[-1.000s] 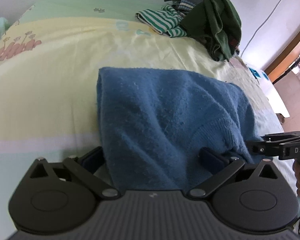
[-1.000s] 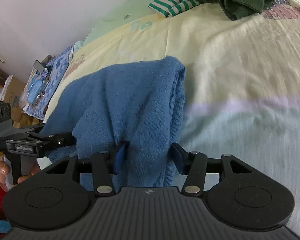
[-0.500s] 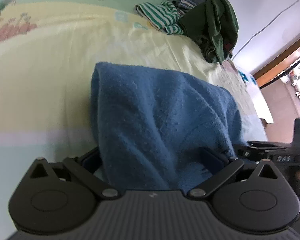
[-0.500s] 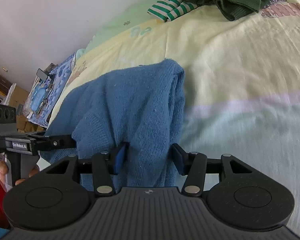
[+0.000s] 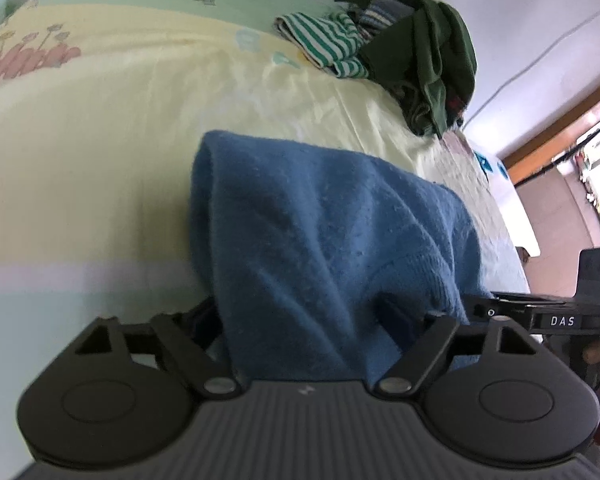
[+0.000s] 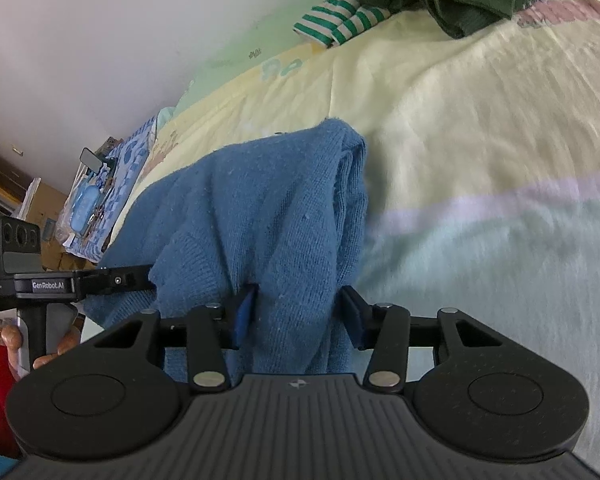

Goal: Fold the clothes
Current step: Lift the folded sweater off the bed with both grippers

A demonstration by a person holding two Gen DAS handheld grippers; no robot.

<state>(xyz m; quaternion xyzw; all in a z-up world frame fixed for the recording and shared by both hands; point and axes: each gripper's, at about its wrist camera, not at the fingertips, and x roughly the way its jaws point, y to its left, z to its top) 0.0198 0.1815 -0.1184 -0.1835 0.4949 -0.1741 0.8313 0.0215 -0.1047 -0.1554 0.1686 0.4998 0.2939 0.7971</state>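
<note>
Right now the blue sweater (image 5: 324, 248) hangs bunched over the yellow bedsheet (image 5: 100, 152), lifted at its near edge by both tools. Its knit fills the left gripper (image 5: 304, 320), whose jaws stand wide and have just been closing on it, while the right gripper (image 6: 296, 312) is half-closed, clamping a thick fold. A clothes pile (image 5: 412, 48) sits well apart at the bed's far side

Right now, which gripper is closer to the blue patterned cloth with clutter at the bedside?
Left. The left gripper, jaws just closing around the blue sweater, is on the patterned cloth's side; the right gripper is farther across.
</note>
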